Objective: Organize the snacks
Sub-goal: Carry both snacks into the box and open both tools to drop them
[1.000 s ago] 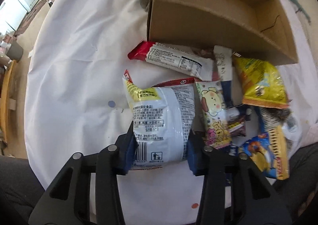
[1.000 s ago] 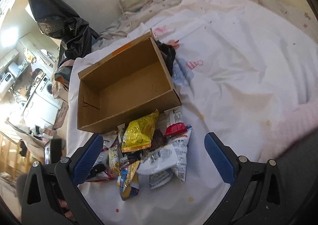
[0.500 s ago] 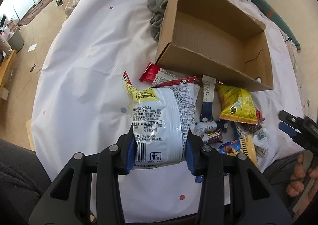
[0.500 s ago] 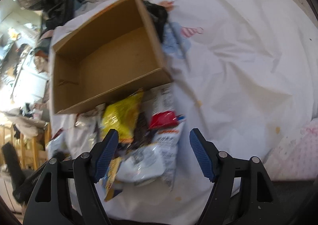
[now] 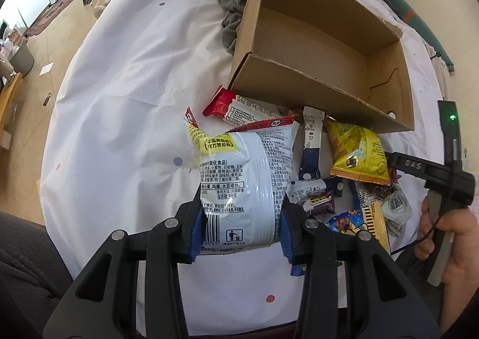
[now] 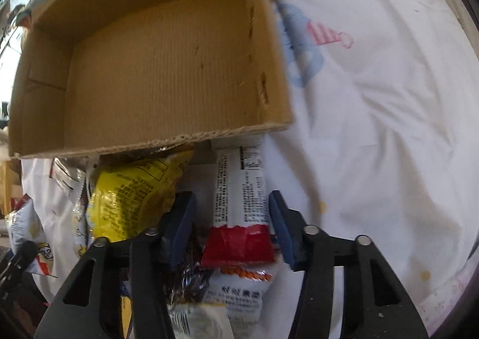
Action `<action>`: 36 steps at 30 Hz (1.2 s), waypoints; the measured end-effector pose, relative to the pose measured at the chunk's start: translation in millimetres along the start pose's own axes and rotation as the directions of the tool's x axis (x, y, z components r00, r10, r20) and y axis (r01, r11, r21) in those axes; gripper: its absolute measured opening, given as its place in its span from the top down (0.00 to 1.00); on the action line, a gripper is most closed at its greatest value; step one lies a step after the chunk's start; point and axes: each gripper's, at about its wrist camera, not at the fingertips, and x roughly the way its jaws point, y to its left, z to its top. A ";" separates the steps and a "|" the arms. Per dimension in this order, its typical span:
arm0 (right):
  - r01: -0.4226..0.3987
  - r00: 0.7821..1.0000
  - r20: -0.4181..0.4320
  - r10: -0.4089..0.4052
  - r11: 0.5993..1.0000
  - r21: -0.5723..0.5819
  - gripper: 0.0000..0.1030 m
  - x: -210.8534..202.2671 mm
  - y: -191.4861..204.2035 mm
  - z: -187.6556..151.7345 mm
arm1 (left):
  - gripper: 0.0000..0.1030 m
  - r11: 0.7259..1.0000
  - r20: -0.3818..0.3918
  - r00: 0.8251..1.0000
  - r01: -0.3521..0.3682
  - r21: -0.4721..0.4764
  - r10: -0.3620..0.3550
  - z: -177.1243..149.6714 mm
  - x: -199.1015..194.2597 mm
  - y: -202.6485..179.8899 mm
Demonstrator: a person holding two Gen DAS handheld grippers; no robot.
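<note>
Left wrist view: left tool grips the white puffed-snack bag by its bottom seam, blue pads pressed on both side edges. The bag's long axis runs straight out along the fingers, with the torn red-and-yellow top pointing toward the cardboard box. The bag hangs just clear of the bed sheet. The box lies ahead and slightly right, open side up, its near wall just beyond the snack pile. So the carry looks like forward and over that near wall. The yellow packet lies against the box's near wall. The person's right hand shows at the right edge with the other device.

Right wrist view: right tool points steeply down over the pile. Its jaws are closing, with the red-ended white bar wrapper between them. Pads look near its edges, but contact is not clear, so not gripped yet. The bar's long axis runs away from the tool toward the box. Its red crimped end is nearest the tool, and its far end is tucked at the box's near wall. The yellow packet sits just left of the left finger. The right tool is the nearer one to this bar.
</note>
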 end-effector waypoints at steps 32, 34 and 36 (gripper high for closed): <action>-0.489 0.780 0.387 0.492 0.865 -0.113 0.68 -140.7 3.4 -38.9 | 0.64 0.997 0.293 0.954 -0.075 0.026 0.064 54.8 -62.7 -12.6; -0.486 0.778 0.398 0.486 0.867 -0.110 0.69 -139.7 3.5 -28.4 | 0.64 0.997 0.288 0.957 -0.058 0.054 0.040 69.6 -62.0 -19.8; -0.474 0.780 0.408 0.476 0.873 -0.111 0.68 -137.9 5.0 -14.5 | 0.64 0.995 0.288 0.957 -0.060 0.085 0.033 85.8 -58.0 -29.5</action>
